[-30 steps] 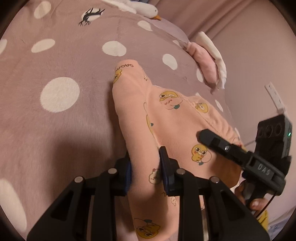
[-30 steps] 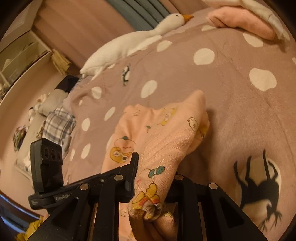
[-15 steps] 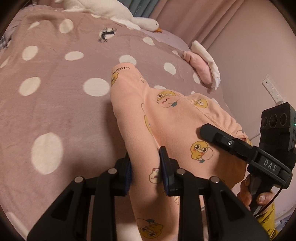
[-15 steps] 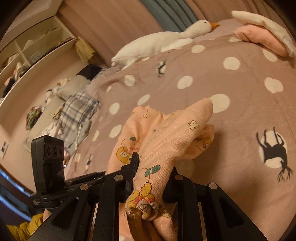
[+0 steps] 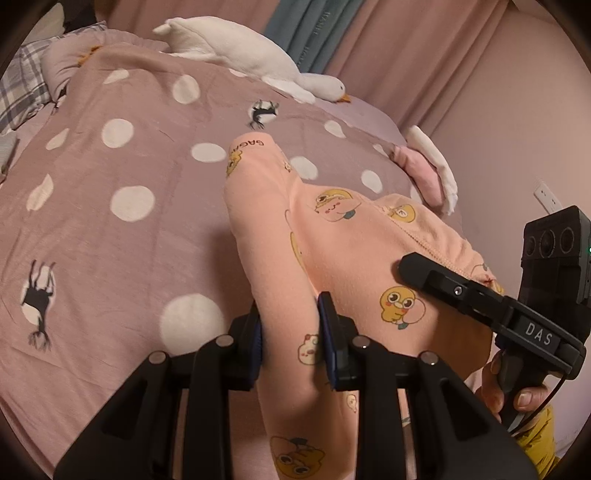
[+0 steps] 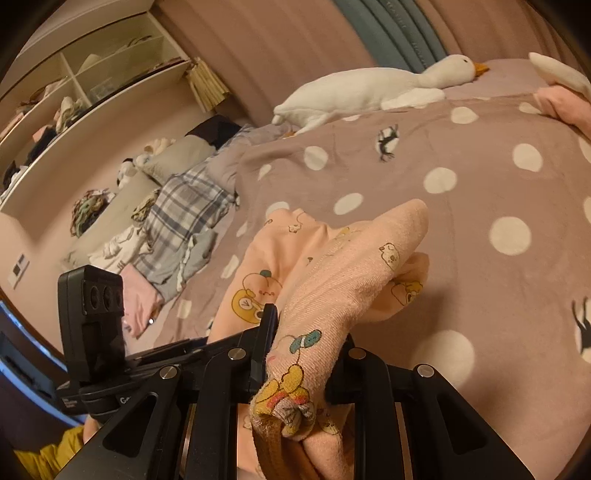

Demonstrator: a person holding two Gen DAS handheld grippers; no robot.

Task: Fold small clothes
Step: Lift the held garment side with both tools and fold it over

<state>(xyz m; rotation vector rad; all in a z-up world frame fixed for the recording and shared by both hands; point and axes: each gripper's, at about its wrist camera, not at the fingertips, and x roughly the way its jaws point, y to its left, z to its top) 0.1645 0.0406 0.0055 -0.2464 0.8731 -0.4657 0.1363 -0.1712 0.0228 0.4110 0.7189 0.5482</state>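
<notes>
1. A peach garment (image 5: pixel 332 251) is held raised above the spotted bed (image 5: pixel 110 229).
2. The left gripper (image 5: pixel 291 332) is clamped on one fold.
3. The right gripper (image 6: pixel 306 354) is clamped on the bunched hem.

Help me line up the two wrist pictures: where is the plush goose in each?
Left wrist: the goose lies along the far edge of the bed, top centre, head and orange beak pointing right.
Right wrist: the goose lies upper right of centre, beak also pointing right, by the teal curtain.
Shared landmark: the black bird print on the dotted cover, just below the goose in both.
</notes>
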